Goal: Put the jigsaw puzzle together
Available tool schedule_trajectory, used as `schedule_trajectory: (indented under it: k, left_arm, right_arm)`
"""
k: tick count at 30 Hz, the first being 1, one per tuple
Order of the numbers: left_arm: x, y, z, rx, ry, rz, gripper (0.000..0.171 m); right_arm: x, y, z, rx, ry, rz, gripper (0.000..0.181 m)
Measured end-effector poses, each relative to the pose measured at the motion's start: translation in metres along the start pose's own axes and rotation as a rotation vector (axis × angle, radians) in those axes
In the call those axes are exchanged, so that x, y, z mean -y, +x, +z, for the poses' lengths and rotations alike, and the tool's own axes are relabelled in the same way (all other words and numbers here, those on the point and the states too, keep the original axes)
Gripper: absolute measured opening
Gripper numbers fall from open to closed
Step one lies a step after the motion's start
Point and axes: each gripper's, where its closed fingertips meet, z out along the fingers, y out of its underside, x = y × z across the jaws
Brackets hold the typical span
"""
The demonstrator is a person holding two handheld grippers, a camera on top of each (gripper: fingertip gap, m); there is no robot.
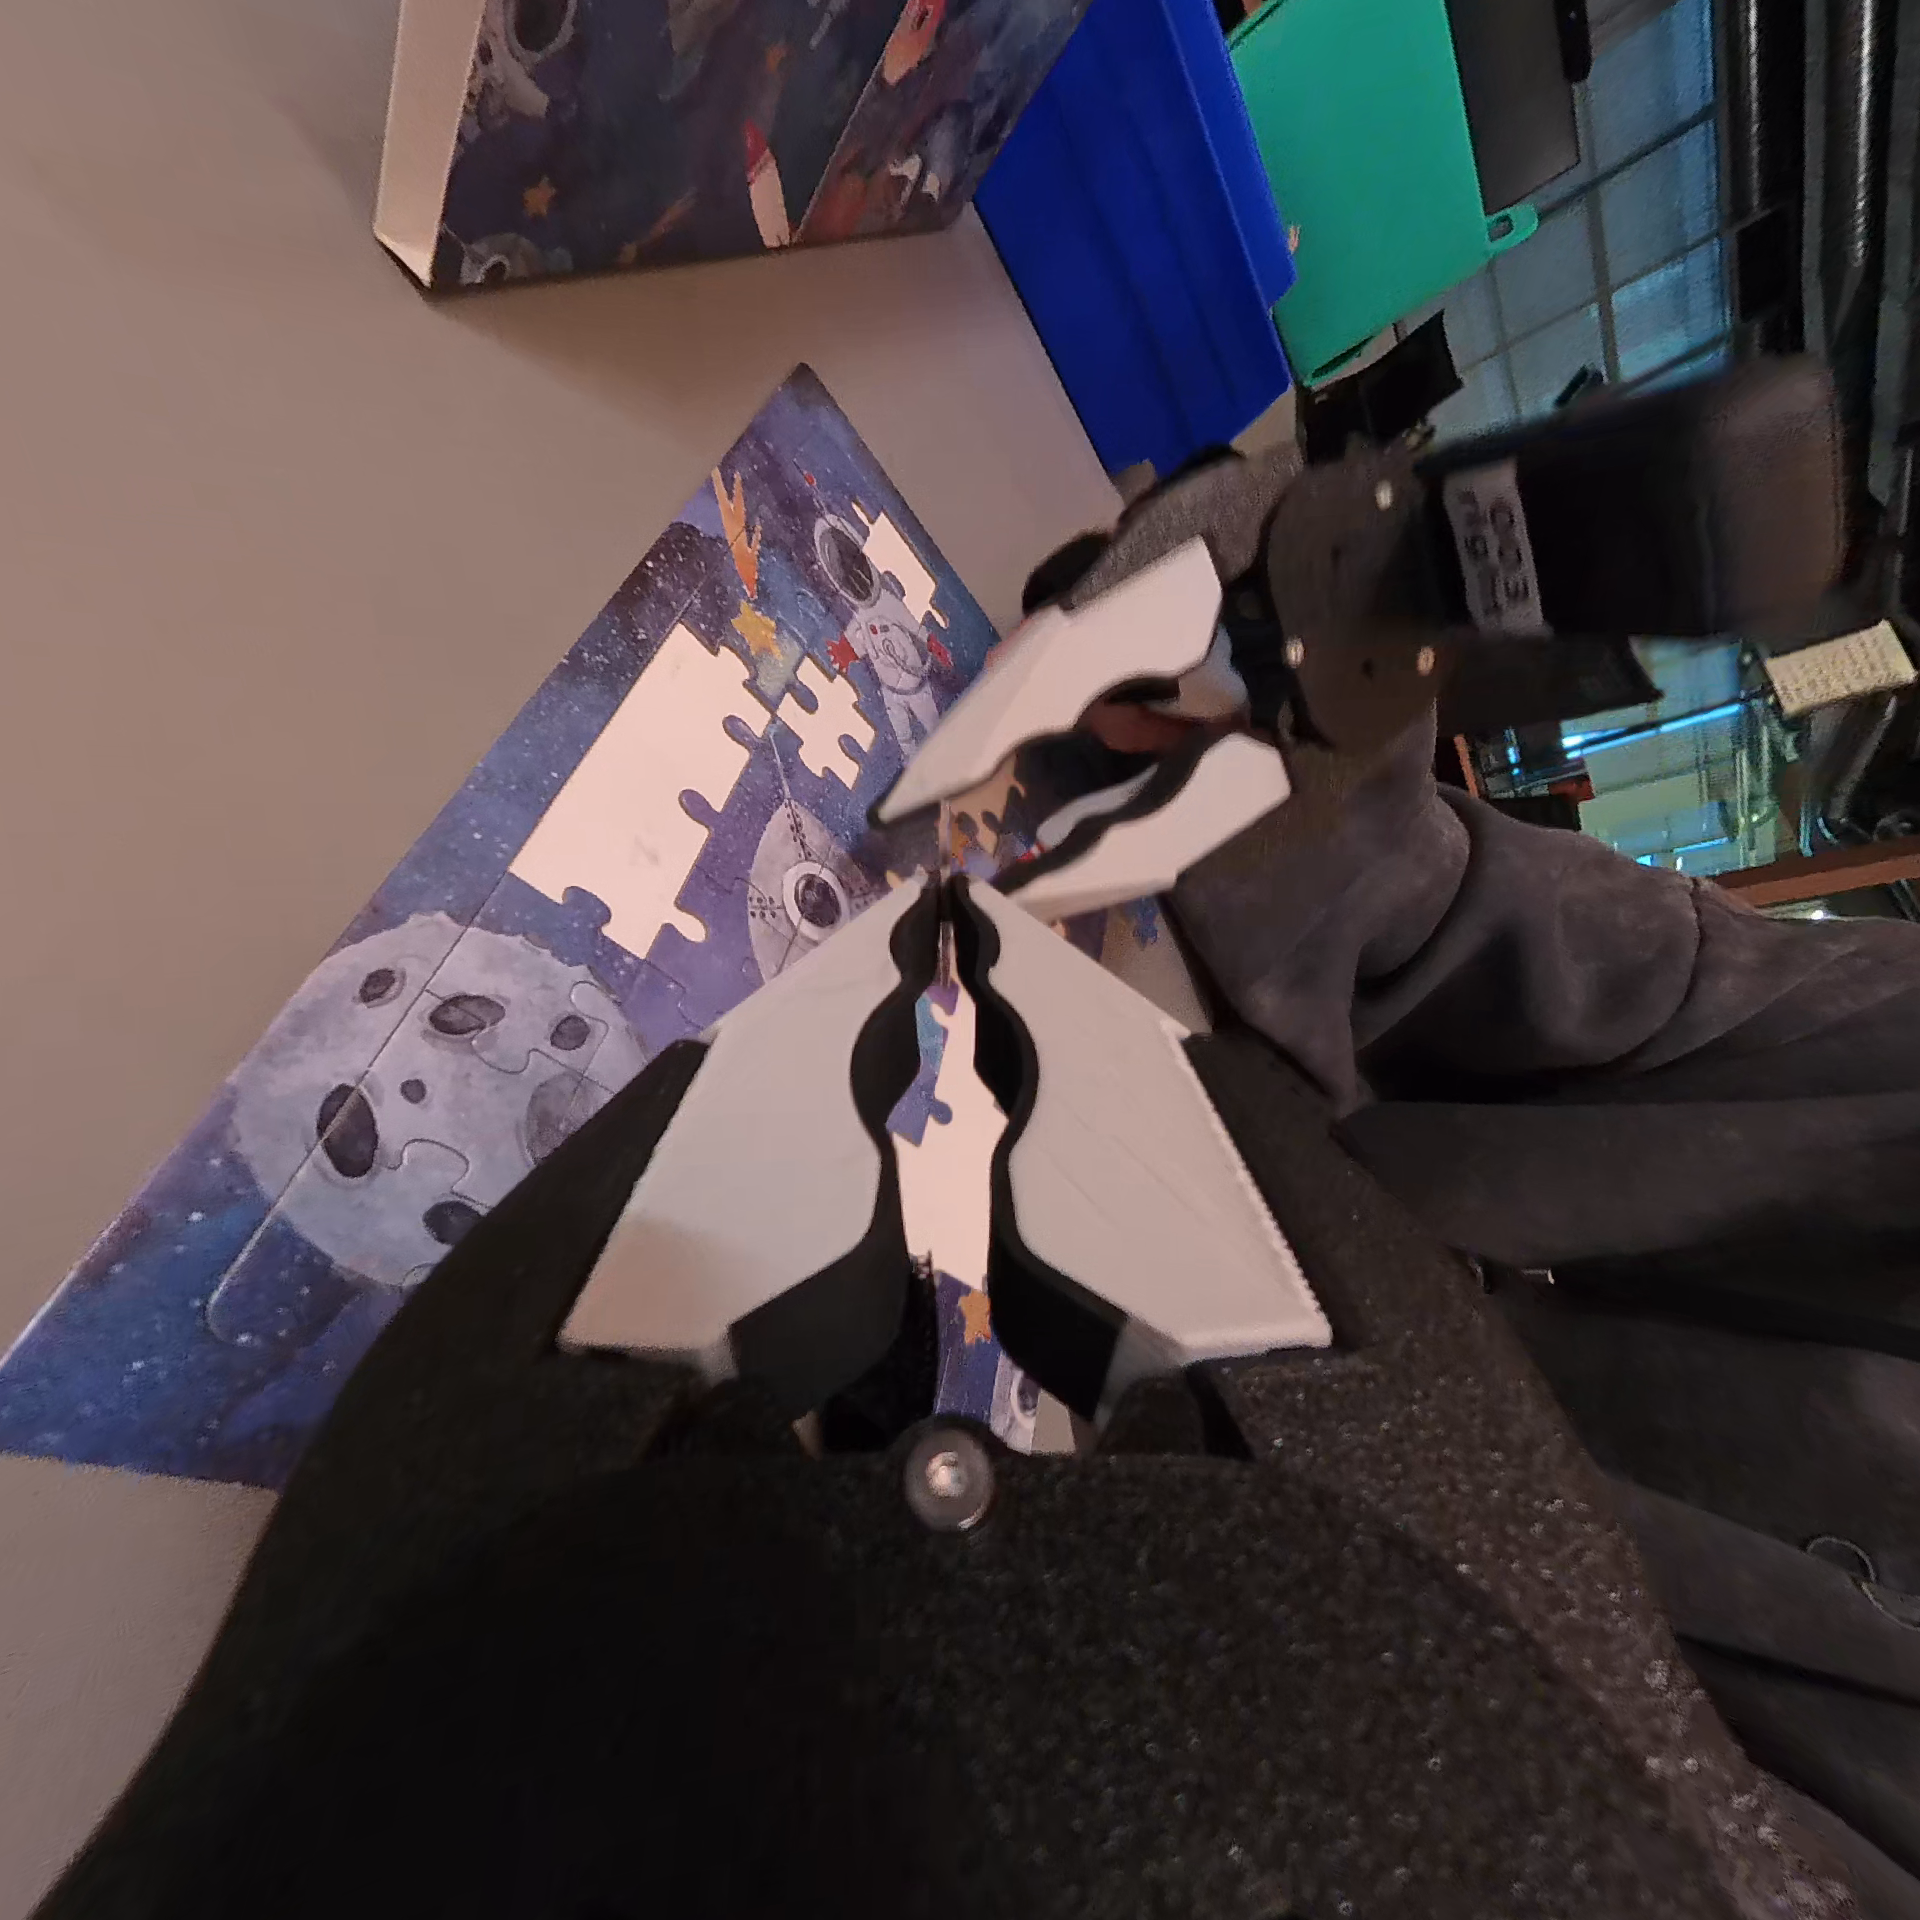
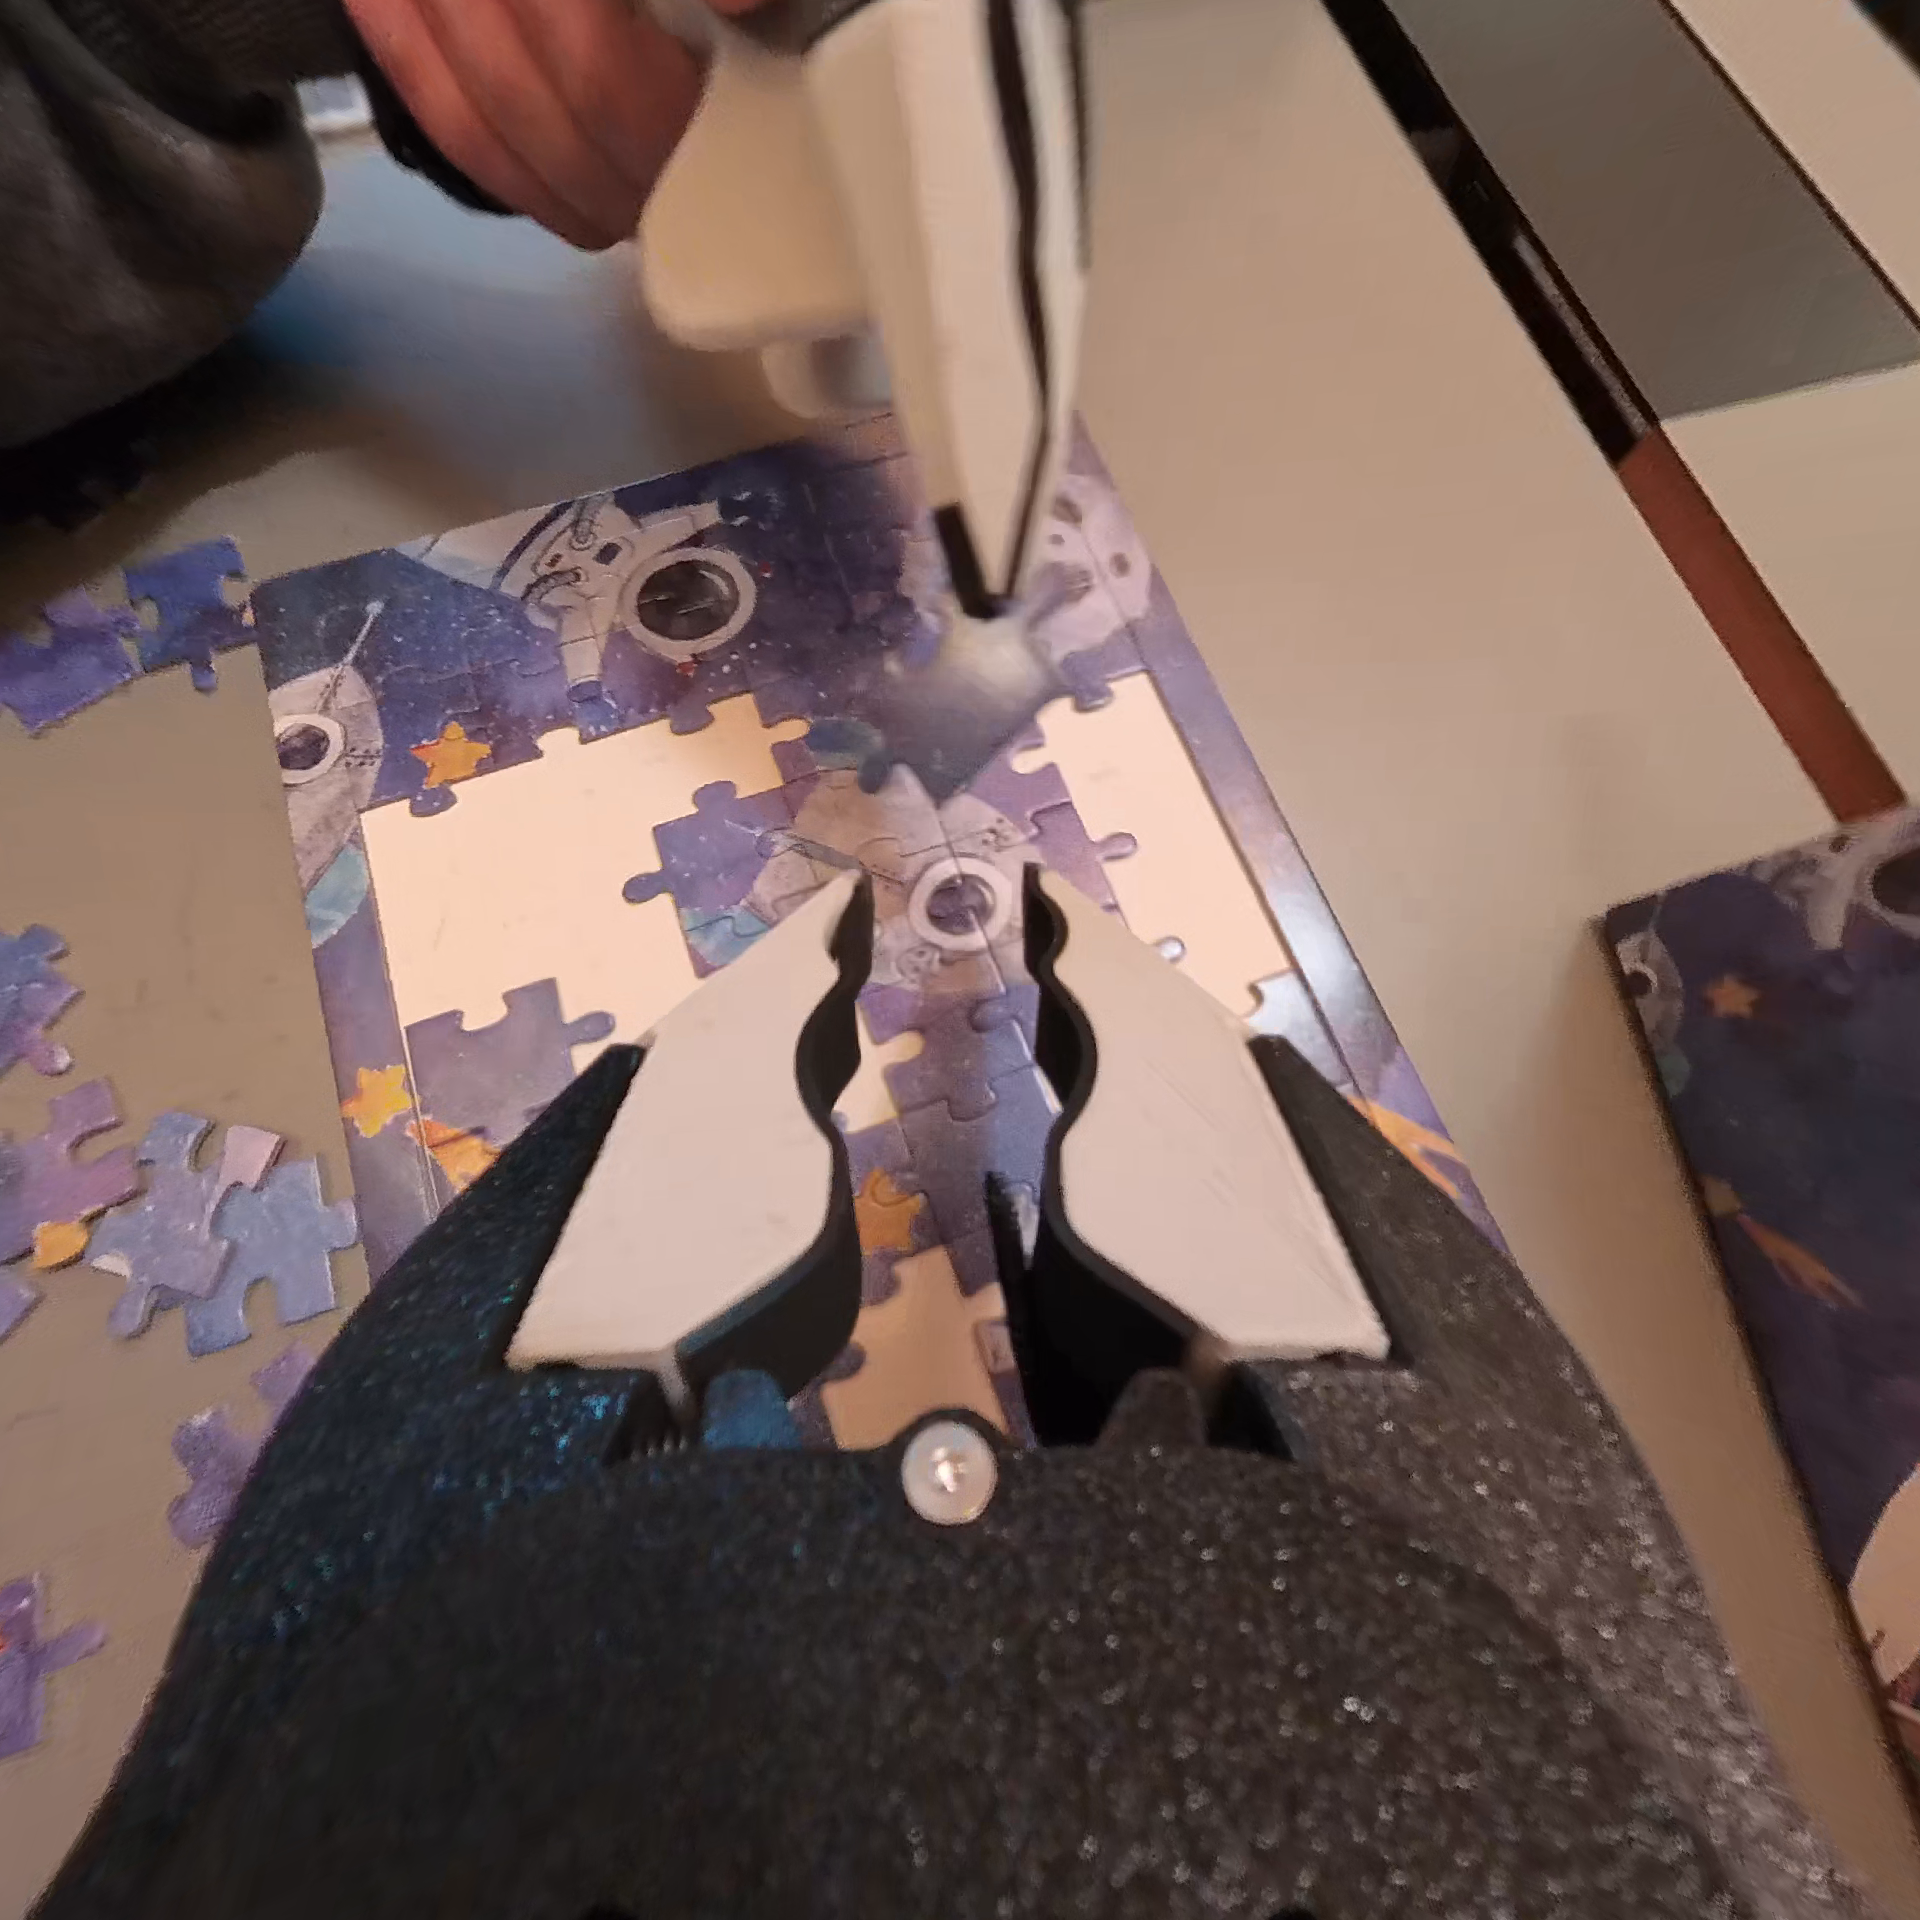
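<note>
The space-themed jigsaw puzzle lies flat in its frame on the beige table, with several pale gaps. It also shows in the left wrist view. My left gripper is shut on a bluish puzzle piece. It holds the piece on edge just above the middle of the puzzle, coming down from the top of the right wrist view. My right gripper is open and empty, with its tips over the round porthole picture, close in front of the held piece. It also shows in the left wrist view.
Several loose pieces lie on the table left of the puzzle. The puzzle box lid lies beyond the puzzle, and shows at the right in the right wrist view. A blue bin and a green board stand behind. A person's grey sleeve is close by. The gap from one gripper's tips to the other's is roughly 5 cm.
</note>
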Motion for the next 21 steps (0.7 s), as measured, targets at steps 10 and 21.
schedule_trajectory:
  k: [10,21]
  left_arm:
    - [0.010,-0.034,-0.008,0.202,0.027,0.023,0.002]
    - [0.011,-0.020,-0.004,0.117,0.040,0.048,0.002]
  right_arm:
    - [0.007,0.027,0.004,-0.133,0.050,0.090,0.026]
    - [0.005,0.032,-0.001,-0.128,0.060,0.122,0.024]
